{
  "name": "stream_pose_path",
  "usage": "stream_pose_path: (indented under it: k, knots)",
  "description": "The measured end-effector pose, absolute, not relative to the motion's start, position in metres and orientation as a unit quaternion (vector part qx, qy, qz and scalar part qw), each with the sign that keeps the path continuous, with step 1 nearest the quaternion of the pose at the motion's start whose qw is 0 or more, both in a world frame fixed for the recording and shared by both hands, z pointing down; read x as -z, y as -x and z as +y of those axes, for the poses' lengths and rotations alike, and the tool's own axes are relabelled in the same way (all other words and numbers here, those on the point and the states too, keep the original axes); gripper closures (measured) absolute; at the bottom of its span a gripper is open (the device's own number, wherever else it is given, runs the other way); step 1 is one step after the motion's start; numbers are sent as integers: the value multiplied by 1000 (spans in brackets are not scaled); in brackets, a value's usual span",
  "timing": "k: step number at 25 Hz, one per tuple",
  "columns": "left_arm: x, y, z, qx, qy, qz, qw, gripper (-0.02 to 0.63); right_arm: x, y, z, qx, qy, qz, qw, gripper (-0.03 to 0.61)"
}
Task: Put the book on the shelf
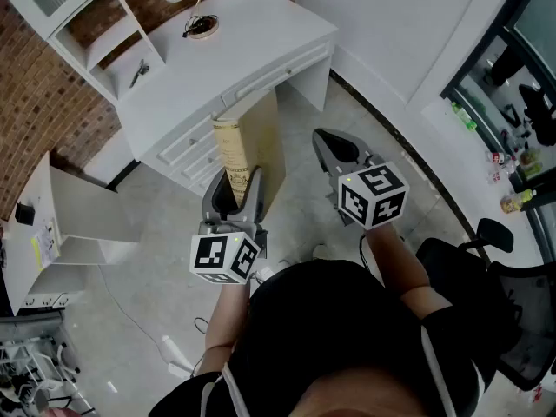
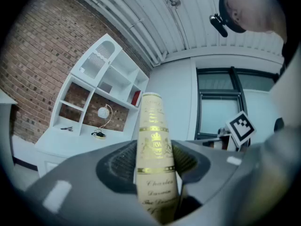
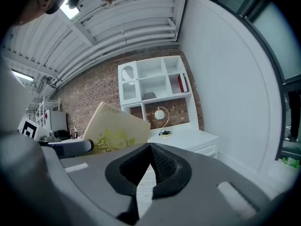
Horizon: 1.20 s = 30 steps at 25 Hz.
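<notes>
Head view: book [image 1: 248,146] projects ahead of left tongs [image 1: 236,188], spine pinched | right tongs [image 1: 330,142] pressed together, empty, beside book | right gripper view alone shows cover ornament [image 3: 110,138]

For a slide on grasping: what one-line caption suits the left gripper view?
Left gripper clamps a cream, gold-lettered book, spine to camera, before the white shelf unit on a brick wall.

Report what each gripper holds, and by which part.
Left gripper: the book, clamped across its spine edge near one end. Right gripper: nothing, jaws shut.
</notes>
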<state>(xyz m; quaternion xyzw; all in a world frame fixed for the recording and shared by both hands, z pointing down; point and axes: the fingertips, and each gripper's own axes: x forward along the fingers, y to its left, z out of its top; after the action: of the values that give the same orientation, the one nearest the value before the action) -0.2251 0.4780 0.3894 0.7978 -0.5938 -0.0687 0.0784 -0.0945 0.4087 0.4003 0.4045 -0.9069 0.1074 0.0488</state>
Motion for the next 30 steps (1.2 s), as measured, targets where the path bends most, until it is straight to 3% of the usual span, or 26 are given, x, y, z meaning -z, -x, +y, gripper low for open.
stream_pose_path:
  k: [20, 30]
  knots:
    - [-395, 205, 469, 71, -790, -603, 86, 407, -402, 76, 397, -124, -393, -910, 44, 583]
    - [-402, 162, 445, 68, -795, -597, 84, 407, -405, 37, 376, -116, -391, -912, 42, 583]
